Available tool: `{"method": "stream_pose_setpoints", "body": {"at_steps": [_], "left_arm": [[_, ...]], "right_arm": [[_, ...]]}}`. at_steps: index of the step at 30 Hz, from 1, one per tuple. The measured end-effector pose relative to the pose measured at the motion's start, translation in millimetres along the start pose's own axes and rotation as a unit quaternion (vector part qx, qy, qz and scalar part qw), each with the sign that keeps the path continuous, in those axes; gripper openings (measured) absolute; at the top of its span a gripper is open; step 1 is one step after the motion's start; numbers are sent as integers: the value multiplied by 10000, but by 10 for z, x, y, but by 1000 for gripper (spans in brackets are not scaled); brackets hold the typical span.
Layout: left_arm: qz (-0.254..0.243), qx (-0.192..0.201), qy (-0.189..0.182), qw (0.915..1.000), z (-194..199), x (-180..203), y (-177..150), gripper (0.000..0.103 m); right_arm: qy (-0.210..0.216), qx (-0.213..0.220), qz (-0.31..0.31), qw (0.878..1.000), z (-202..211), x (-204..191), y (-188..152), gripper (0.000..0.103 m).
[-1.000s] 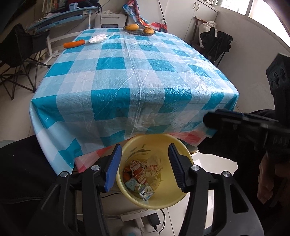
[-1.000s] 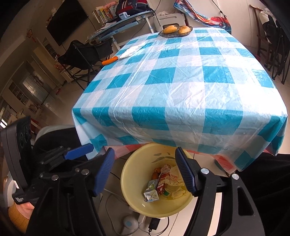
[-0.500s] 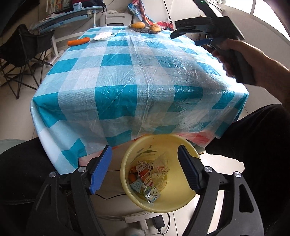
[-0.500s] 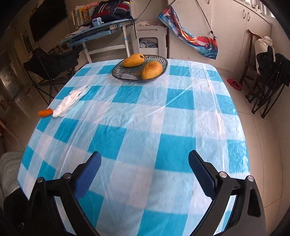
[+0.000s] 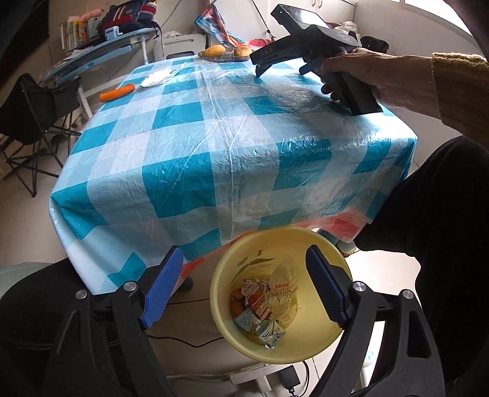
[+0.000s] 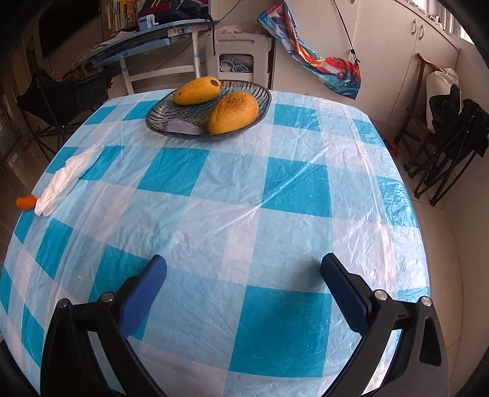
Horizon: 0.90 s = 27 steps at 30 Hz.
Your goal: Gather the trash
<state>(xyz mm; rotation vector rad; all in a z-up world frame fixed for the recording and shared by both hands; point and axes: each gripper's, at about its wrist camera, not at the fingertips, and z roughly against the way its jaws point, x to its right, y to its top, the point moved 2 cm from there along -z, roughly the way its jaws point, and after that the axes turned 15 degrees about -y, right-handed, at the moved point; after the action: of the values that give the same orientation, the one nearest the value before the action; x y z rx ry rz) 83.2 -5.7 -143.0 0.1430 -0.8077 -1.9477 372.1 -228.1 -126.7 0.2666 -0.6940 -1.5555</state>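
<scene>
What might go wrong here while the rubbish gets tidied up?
The white tissue lies at the table's far left edge beside a carrot; reaching with the open right tongs might knock the carrot off. The mangoes in the glass dish could be mistaken for trash. The yellow bin sits below the overhanging tablecloth, so drops may miss.

a: daylight pours in from the window (image 5: 440, 18) at the upper right, blown out to white.
b: yes, and the plastic tablecloth (image 5: 232, 128) throws glare off its creases, with soft shadows at the worktop's right edge.
a: both views look sharp, no motion blur.
b: the fisheye bends the worktop's edges, and the corners vignette to black; the left of the room sits dimmer.
</scene>
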Motion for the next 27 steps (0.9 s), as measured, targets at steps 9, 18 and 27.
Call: {"method": "stream_pose_setpoints", "body": {"at_steps": [9,18,27], "left_arm": [[89,-194,-20,9998,-82,-31,-45,83],[-18,-369,111,9993,-152,-15,-91,84],[576,-341,-110,9977,-151,-240,-62,85]], "right_arm": [[5,2,2,10000,0,-1,-7,97],[5,4,3,10000,0,-1,-9,97],[5,4,3,10000,-3,3,-2,97]]}}
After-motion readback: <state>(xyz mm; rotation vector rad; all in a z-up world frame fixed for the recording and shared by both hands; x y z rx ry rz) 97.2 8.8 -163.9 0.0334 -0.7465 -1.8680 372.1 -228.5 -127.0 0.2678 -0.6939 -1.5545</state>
